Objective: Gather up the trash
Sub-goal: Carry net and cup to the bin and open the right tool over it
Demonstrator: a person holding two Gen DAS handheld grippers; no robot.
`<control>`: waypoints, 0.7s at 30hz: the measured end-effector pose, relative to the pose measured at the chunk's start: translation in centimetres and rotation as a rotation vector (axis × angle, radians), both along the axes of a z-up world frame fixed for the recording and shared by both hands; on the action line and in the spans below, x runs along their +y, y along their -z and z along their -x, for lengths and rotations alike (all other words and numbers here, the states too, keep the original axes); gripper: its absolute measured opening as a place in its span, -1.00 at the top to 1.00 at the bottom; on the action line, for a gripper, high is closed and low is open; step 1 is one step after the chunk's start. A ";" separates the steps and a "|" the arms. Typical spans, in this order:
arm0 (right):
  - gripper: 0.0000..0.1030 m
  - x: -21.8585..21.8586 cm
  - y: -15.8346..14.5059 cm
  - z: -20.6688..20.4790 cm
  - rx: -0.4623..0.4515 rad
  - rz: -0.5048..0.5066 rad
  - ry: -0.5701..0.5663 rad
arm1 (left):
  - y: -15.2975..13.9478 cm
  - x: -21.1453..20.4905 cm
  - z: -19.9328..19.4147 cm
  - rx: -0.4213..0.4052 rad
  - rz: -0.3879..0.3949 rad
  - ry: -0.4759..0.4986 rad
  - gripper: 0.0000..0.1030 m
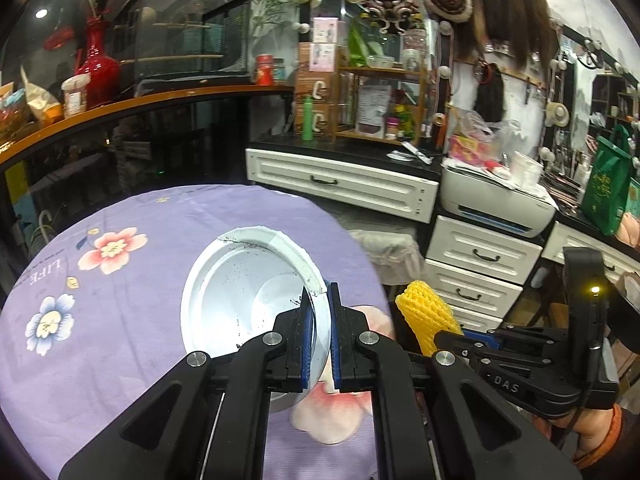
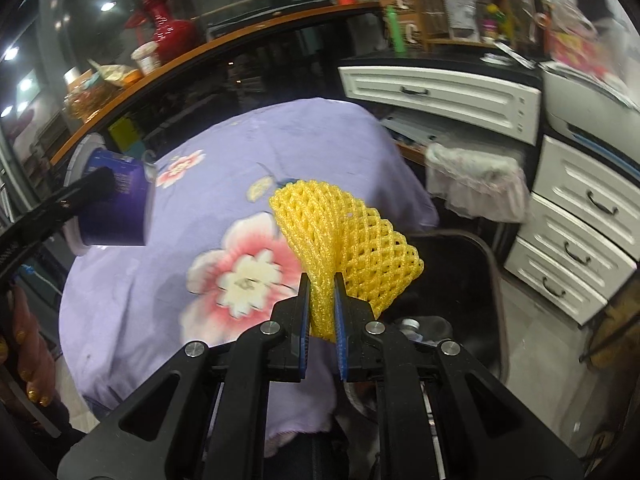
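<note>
My left gripper (image 1: pixel 320 296) is shut on the rim of an empty white cup (image 1: pixel 248 280) with a torn lid edge, held above the purple flowered tablecloth (image 1: pixel 120 320). The same cup shows purple-walled in the right wrist view (image 2: pixel 116 204), at the left. My right gripper (image 2: pixel 322 292) is shut on a yellow foam fruit net (image 2: pixel 344 236), held over the table's right edge beside a black bin (image 2: pixel 460 280). The net (image 1: pixel 424 312) and right gripper (image 1: pixel 472 344) also show at the right of the left wrist view.
The round table (image 2: pixel 200 152) carries the tablecloth. White drawer cabinets (image 2: pixel 580 232) and a printer (image 1: pixel 496 200) stand at the right. A wooden counter (image 1: pixel 120 104) with a red vase (image 1: pixel 96 60) runs behind. A lace-covered stool (image 2: pixel 476 184) is near the bin.
</note>
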State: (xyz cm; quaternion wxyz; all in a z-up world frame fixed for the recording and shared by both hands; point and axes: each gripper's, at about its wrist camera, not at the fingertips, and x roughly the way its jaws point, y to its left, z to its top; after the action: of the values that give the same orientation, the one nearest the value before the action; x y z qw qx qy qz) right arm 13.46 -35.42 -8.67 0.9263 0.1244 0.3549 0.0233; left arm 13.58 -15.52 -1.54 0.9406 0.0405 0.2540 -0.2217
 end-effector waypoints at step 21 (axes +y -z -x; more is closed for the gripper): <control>0.72 -6.1 9.7 -2.0 0.171 -0.055 0.138 | 2.2 -6.7 1.7 0.037 -0.046 0.166 0.85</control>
State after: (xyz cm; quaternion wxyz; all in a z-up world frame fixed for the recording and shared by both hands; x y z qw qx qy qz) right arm 15.41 -41.54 -18.40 0.8883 0.1752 0.4224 -0.0415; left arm 11.90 -22.22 -3.78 0.9129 0.0790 0.2720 -0.2939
